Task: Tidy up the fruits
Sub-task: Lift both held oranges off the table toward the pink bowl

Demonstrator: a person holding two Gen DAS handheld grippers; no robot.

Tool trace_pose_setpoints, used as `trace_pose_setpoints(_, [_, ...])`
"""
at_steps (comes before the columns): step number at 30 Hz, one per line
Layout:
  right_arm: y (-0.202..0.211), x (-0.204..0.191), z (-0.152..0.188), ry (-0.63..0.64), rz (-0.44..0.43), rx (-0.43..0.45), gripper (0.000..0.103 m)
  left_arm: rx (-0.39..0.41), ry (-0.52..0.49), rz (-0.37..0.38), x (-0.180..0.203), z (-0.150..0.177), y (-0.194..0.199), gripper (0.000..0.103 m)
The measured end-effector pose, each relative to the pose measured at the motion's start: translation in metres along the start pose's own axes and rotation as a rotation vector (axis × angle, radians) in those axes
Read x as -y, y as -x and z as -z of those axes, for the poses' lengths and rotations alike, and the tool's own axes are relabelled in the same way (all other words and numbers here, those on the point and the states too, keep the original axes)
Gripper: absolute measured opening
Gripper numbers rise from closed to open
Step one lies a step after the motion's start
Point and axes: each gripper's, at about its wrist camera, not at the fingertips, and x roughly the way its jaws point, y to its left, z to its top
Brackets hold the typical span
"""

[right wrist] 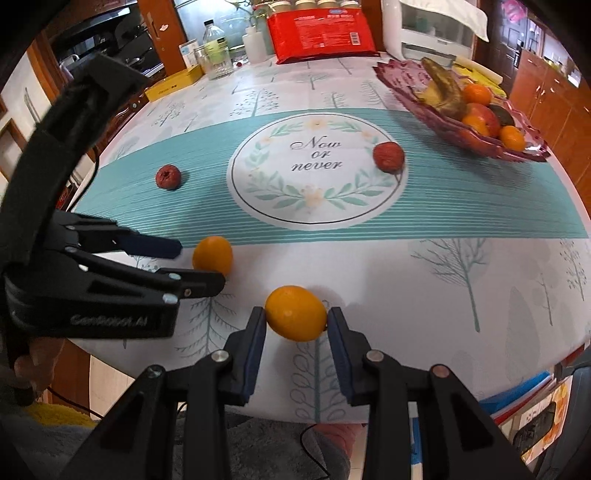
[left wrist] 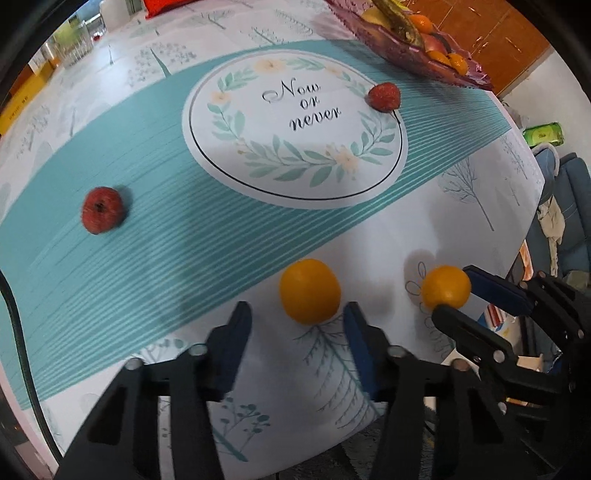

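Two small oranges lie near the table's front edge. My right gripper (right wrist: pixel 295 318) is shut on the right orange (right wrist: pixel 295 313), with a pad pressed on each side; the left wrist view shows the same grip (left wrist: pixel 454 291) on that orange (left wrist: pixel 447 291). My left gripper (left wrist: pixel 297 314) points down at the left orange (left wrist: pixel 309 291), which sits just past its fingertips with a gap on either side; the jaws stand open. The right wrist view shows this gripper (right wrist: pixel 200 265) straddling that orange (right wrist: pixel 212 255). A purple fruit tray (right wrist: pixel 443 127) holds a banana, oranges and an apple at the far right.
Two red fruits lie on the teal band, one at the left (right wrist: pixel 168 177) and one on the round print's right edge (right wrist: pixel 388 157). Bottles, jars, a yellow box (right wrist: pixel 173 83) and a red package (right wrist: pixel 321 29) line the far end. The table's edge runs close below both grippers.
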Motion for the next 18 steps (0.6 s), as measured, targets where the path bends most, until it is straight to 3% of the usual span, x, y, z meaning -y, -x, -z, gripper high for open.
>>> trace_pose_setpoints(4, [0.003,0.006,0.001,-0.009,0.006,0.007,0.035,-0.002,-0.003,0.012,0.005,-0.003,-0.004,0.029])
trace_pose_setpoints(11, [0.012,0.013,-0.001,-0.016,0.014,0.024,0.035,0.04,-0.039,-0.011,0.019,-0.011,0.004,0.028])
trace_pose_setpoints(18, [0.029,0.021,-0.017,-0.001,0.015,0.078,0.035,0.12,-0.068,-0.022,0.035,-0.027,0.04,0.028])
